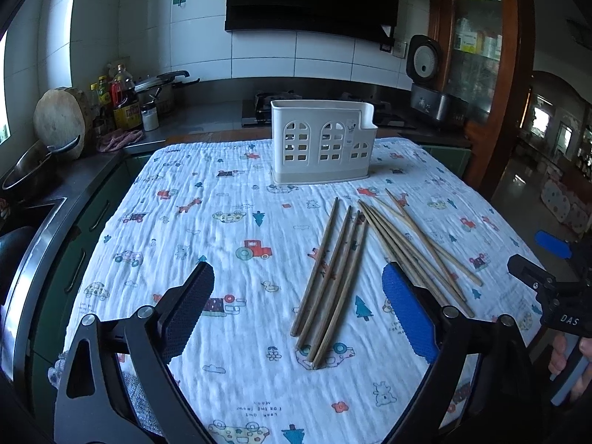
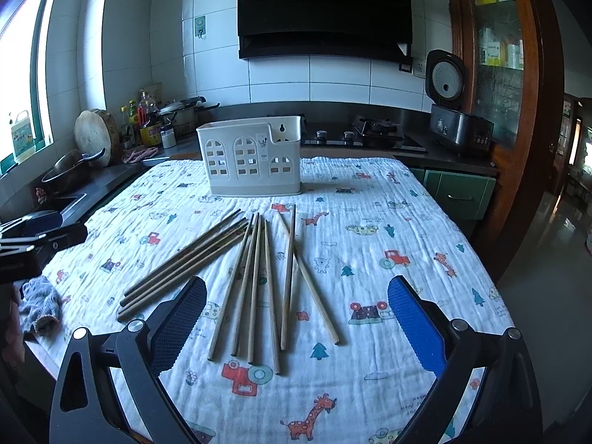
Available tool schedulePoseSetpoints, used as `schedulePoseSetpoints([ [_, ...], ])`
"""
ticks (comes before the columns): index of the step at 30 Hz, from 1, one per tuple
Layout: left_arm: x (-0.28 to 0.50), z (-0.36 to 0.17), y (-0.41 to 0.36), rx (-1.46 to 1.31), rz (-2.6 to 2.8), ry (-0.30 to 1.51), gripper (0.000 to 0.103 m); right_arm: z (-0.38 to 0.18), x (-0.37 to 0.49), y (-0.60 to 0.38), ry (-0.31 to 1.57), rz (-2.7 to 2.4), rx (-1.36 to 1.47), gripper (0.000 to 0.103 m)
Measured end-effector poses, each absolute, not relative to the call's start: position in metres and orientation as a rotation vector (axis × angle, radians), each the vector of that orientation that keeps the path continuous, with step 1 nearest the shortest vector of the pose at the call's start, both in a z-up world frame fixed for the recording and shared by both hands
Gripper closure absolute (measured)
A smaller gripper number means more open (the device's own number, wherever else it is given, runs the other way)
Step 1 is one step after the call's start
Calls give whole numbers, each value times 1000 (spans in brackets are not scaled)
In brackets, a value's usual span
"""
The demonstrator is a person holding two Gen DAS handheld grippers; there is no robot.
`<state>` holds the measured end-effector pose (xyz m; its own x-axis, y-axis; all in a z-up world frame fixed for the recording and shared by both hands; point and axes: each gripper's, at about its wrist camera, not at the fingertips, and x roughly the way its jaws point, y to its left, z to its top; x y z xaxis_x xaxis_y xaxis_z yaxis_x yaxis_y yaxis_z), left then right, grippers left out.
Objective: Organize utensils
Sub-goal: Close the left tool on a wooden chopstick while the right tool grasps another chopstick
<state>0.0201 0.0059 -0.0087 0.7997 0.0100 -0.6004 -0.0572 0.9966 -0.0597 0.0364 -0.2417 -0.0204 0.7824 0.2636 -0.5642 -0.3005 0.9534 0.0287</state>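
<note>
Both tools, left tool (image 1: 298,310) and right tool (image 2: 296,327), gape wide and empty, so we should pinch one brown wooden chopstick (image 2: 255,288) mid-counter, then drop it into the white plastic slotted holder (image 2: 251,159) at the far edge.

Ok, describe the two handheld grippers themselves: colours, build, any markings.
Both the left gripper and the right gripper have black angular linkage arms with silver round pivot bolts. Their fingers carry blue, finely dimpled pads. The right gripper's black body bears white lettering "DAS". No cables or sleeves show.

chopsticks (image 2: 236,277) lie on the cloth (image 2: 407,222), before the holder (image 2: 251,162).
</note>
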Motion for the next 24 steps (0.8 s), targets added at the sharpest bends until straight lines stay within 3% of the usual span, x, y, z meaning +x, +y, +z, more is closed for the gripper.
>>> schedulePoseSetpoints([
  [3, 23, -12, 10, -80, 38, 650, 21, -27, 38, -244, 614, 308, -63, 9],
  [9, 31, -23, 15, -74, 27, 675, 29, -48, 44, -243, 675, 324, -63, 24],
  [11, 34, -29, 17, -79, 18, 691, 34, -54, 46, -241, 695, 342, -51, 37],
  [24, 54, -62, 28, -120, -58, 785, 69, -82, 72, -233, 792, 370, -13, 79],
])
